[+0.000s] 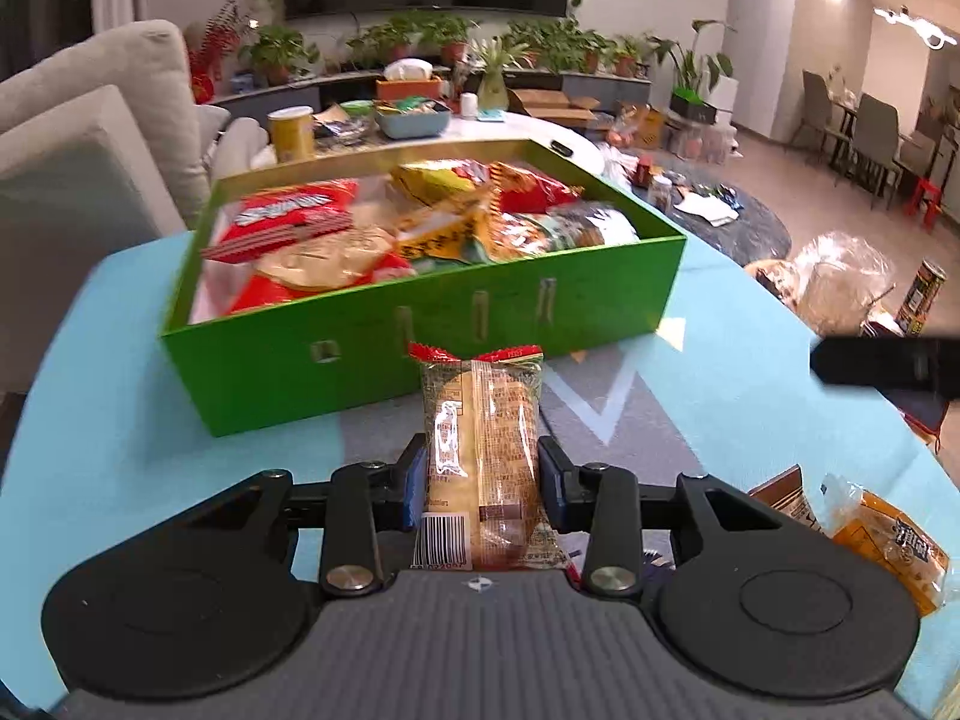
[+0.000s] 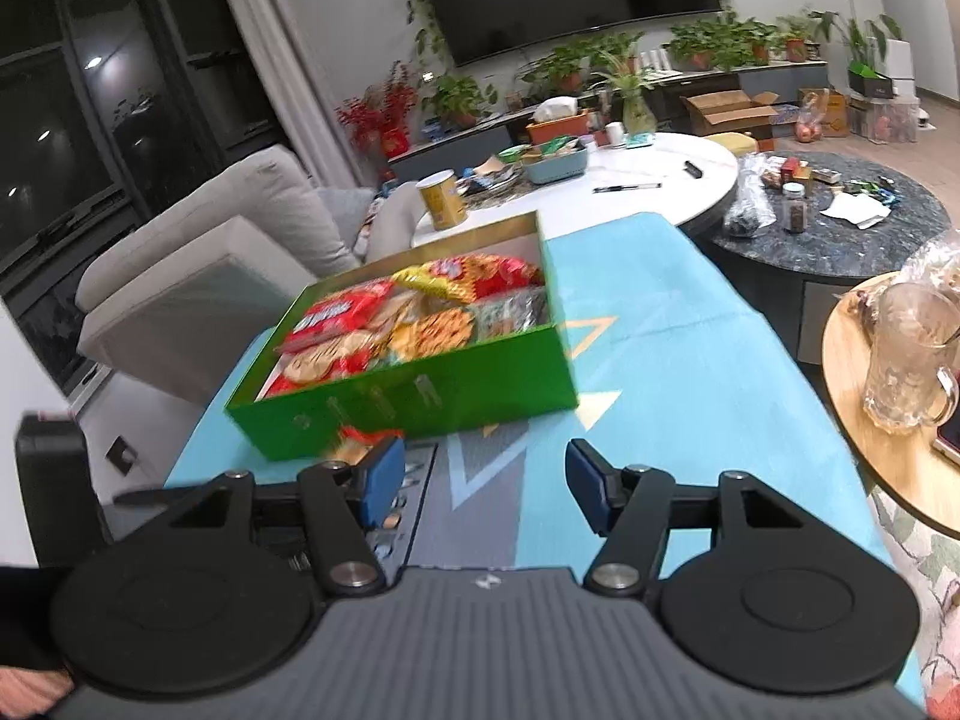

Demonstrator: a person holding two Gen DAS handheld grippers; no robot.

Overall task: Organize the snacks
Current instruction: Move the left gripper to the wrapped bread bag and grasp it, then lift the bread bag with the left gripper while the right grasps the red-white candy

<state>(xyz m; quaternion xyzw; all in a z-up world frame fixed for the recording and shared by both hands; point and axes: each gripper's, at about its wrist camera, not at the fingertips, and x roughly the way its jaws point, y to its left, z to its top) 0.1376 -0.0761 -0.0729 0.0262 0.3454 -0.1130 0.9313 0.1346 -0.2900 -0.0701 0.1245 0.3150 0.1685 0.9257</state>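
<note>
**Gripping a wrapped snack in front of the green box**

Clamping from both sides, the left tongs (image 1: pixel 482 474) hold a clear-wrapped snack packet (image 1: pixel 480 450) between their blue pads (image 1: pixel 414 483), which press on its two long edges. In the left wrist view the packet stands between the fingers with its long axis running straight away from the camera: the barcode end is nearest, tucked against the tongs' body, and the red crimped end points at the front wall of the green box (image 1: pixel 420 336). That red end sits just short of the box wall. The box is open-topped and packed with red, yellow and orange snack bags (image 1: pixel 384 228). It rests on a light blue counter (image 1: pixel 120 396) with a grey patterned strip down the middle. More wrapped snacks (image 1: pixel 888 546) lie at the counter's right edge, and a dark blurred shape (image 1: pixel 882 360) enters from the right. Behind are a pale sofa, a white round table crowded with items, a row of potted plants and a dark wall screen.

In the right wrist view the right tongs (image 2: pixel 485 483) stand wide with nothing between the blue pads (image 2: pixel 585 489), hovering over the blue counter (image 2: pixel 690 360). The green box (image 2: pixel 420 384) lies ahead and slightly left, at an angle. The snack packet's red end (image 2: pixel 360 441) shows blurred just beyond the left pad, against the box front. A wooden side table with a glass mug (image 2: pixel 906 354) sits to the right, and a dark round table behind it.
</note>
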